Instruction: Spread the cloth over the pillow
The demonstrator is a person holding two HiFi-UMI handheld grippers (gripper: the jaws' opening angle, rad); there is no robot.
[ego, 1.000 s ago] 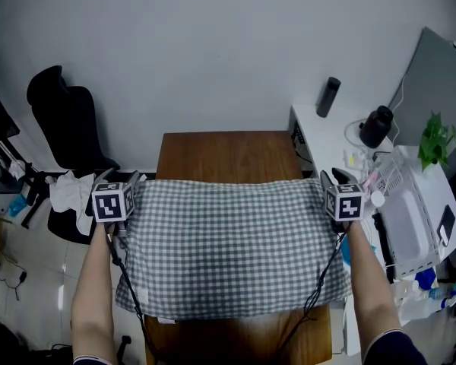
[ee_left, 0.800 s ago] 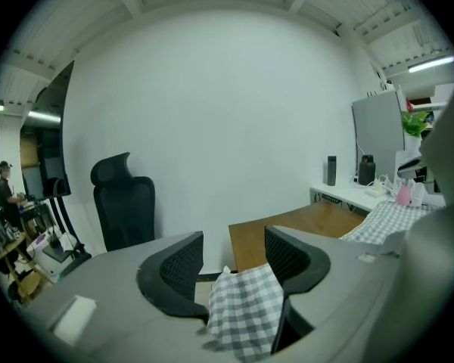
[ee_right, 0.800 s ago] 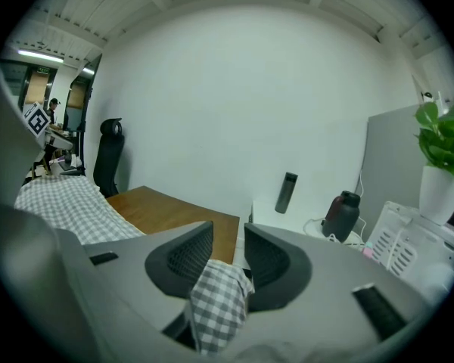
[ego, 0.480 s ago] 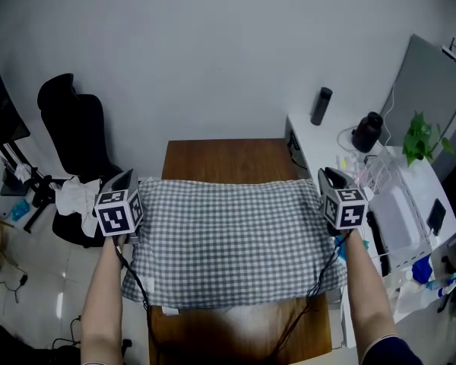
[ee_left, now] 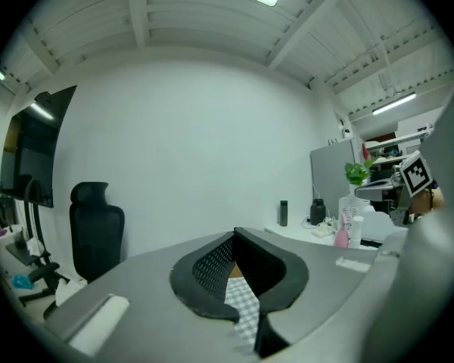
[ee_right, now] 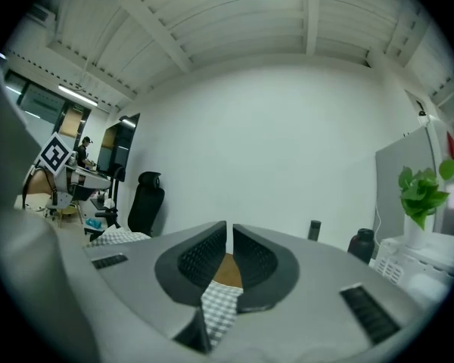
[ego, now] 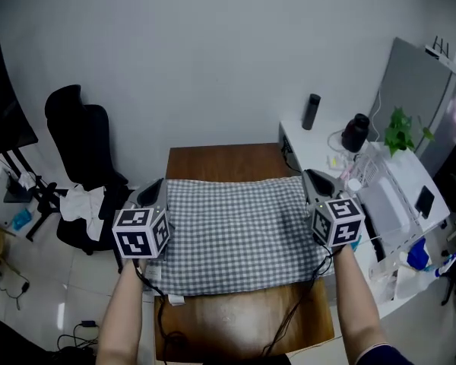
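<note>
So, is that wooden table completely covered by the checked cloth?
No, bare wood of the table shows past the checked cloth at both the far end and the near end.

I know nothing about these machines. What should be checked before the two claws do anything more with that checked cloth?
1. Left claw holds the grey-and-white checked fabric cloth: ok, shut on its edge.
2. Right claw holds it: ok, its jaws have just been closing, with the cloth pinched between them.
3. Cloth stretched between both claws without twists: ok, by the head view.
4. Cloth lies over the brown wooden table: ok.
5. Pillow in place beneath: cannot tell, the cloth hides it.
</note>
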